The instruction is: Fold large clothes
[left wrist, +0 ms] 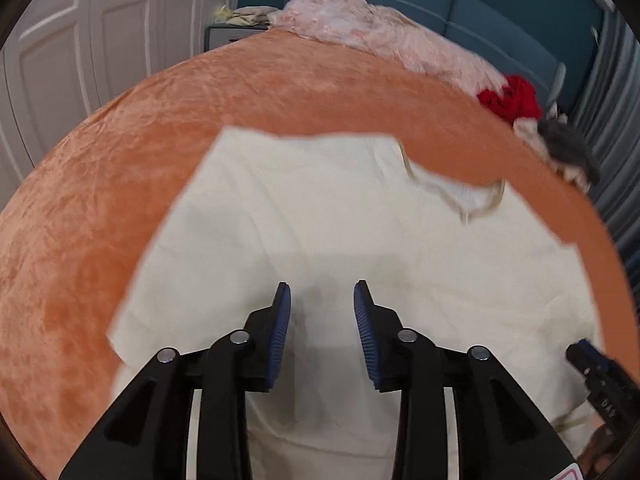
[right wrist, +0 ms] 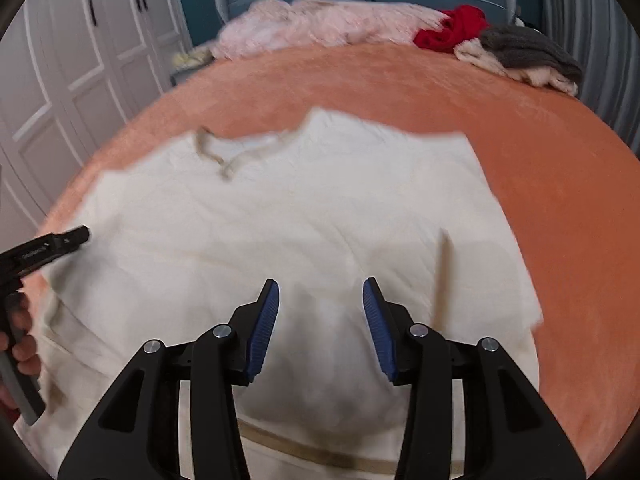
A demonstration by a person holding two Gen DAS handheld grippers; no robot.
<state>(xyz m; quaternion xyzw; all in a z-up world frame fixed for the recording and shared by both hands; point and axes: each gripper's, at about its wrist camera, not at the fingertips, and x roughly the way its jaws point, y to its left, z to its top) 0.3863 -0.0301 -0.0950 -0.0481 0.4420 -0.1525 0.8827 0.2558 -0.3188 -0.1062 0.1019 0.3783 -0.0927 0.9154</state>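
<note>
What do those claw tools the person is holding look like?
Each claw is matte black plastic with two angled fingers, silver round bolts at the joints and ribbed blue pads on the inner faces. The left claw and right claw look alike. From the right wrist view, the left tool shows small pale lettering on its black side and a grey handle in a hand. No sleeve or cables show.

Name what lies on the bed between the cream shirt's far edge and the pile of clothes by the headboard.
Nothing: only bare orange bedspread separates the cream shirt from the pile of clothes. The right wrist view shows it best.
</note>
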